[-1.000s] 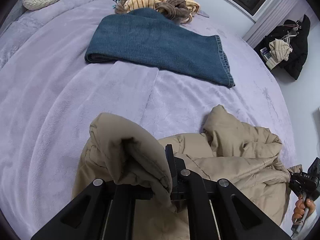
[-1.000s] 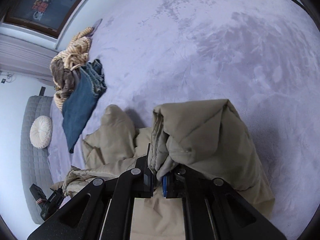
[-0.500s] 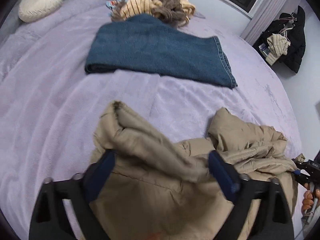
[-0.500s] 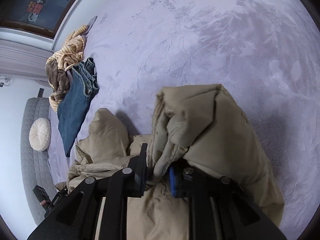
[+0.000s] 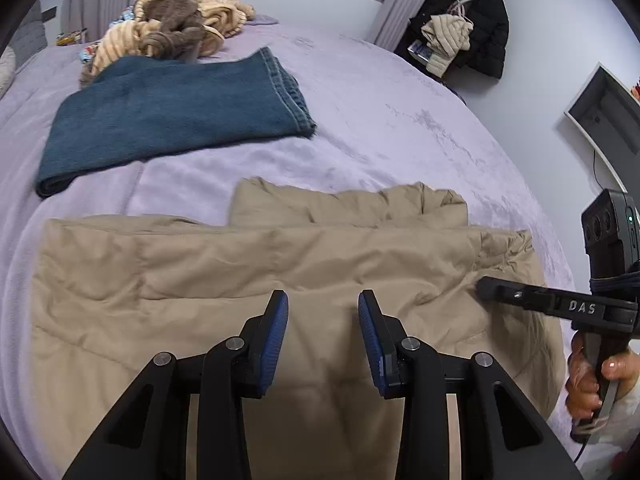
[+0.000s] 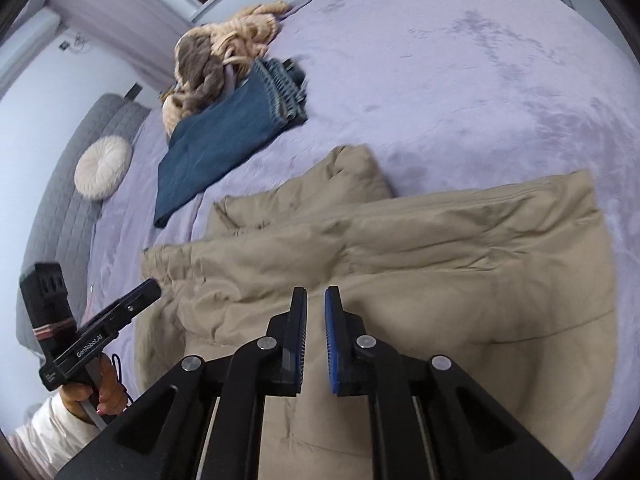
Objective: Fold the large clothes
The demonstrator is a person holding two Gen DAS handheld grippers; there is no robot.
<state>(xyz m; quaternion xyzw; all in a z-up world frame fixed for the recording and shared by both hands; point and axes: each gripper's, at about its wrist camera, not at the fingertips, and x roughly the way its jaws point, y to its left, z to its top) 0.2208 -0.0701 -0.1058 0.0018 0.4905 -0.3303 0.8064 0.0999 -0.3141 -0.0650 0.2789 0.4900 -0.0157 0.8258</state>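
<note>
The beige padded jacket [image 5: 280, 264] lies spread on the purple bed [image 5: 400, 120], in the near part of it, folded over so that a long straight edge runs across both views. A smaller puffed part of the jacket sticks out behind this edge, toward the middle of the bed.

The left hand-held gripper [image 5: 323, 308] hangs above the jacket. Its jaws are apart and are closing, and nothing is between the blue pads [image 5: 276, 336] (only the flat fabric shows below them). The right hand-held gripper [image 6: 316, 304] is also above the jacket, with a narrow gap between its jaws; they are closing too, and no cloth is caught in the gap. So neither one grips the jacket.

In the left wrist view the right hand-held gripper comes in from the right border, held by a hand [image 5: 592, 376], and its tip is at the gathered cuff end of the jacket; I cannot tell if it touches.

Farther on the bed, well apart from the jacket, lies a folded pair of blue jeans [image 5: 168, 112]. Just behind the jeans is a pile of striped and brown clothes [image 5: 176, 28]. A round white cushion [image 6: 103, 167] rests near the grey headboard [image 6: 68, 184]. Dark coats [image 5: 472, 20] hang by the wall.
</note>
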